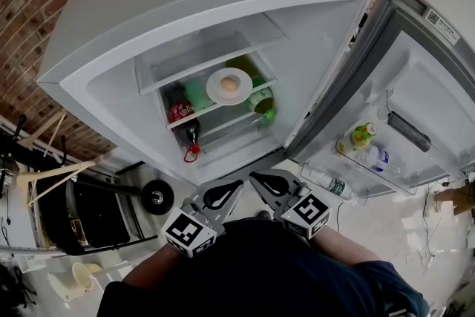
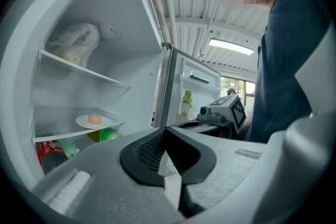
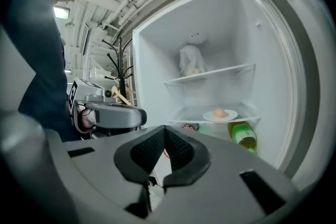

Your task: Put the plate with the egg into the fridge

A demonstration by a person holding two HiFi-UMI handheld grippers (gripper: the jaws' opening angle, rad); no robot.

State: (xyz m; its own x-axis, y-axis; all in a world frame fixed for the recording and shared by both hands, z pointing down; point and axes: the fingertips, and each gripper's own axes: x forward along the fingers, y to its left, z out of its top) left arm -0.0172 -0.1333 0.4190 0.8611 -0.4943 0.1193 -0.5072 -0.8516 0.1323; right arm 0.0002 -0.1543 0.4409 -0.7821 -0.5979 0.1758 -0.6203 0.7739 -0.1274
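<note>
White round plate (image 1: 215, 90) with the tan egg (image 1: 229, 85) sits on the fridge's clear shelf (image 1: 208, 109). Probably light and brittle, and the egg rolls, so I'd pinch the rim level. My left gripper (image 1: 227, 193) and right gripper (image 1: 268, 185) are both clenched empty.

Navy shirt (image 1: 260, 271); left tool (image 1: 239, 185) grey, black-padded.

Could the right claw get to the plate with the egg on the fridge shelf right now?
Probably yes: the fridge door stands open and nothing blocks the plate, though the right claw is shut.
</note>
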